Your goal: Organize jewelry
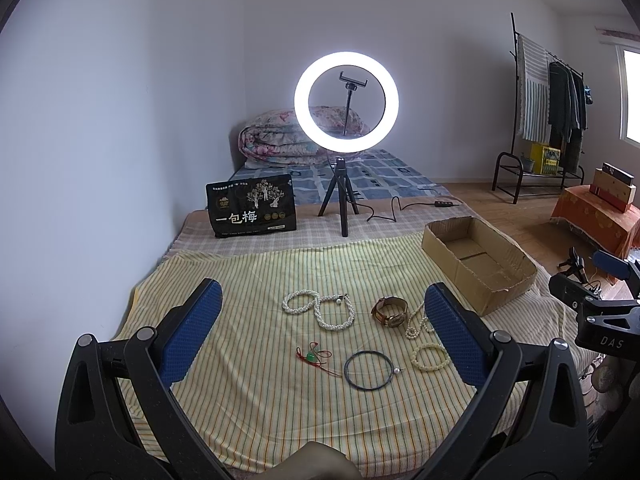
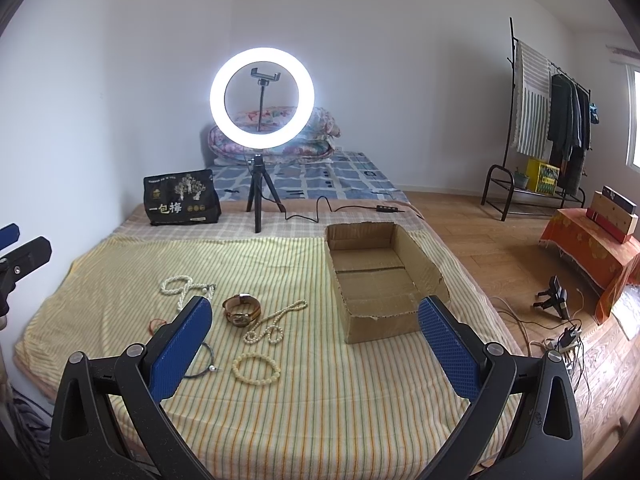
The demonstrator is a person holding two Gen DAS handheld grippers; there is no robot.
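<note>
Held wide apart and empty: left tool (image 1: 320,332) above black cord bangle (image 1: 369,370) and watch (image 1: 390,311); right tool (image 2: 316,334) between bead bracelet (image 2: 257,368) and cardboard box (image 2: 386,320).

Matt striped cloth (image 1: 256,400) covers the bed; rough brown cardboard box (image 2: 384,320); pearly beaded necklace (image 1: 320,312); leather-strapped watch (image 2: 241,310); glossy black bag (image 1: 252,206); textured blue pads (image 2: 180,348).
</note>
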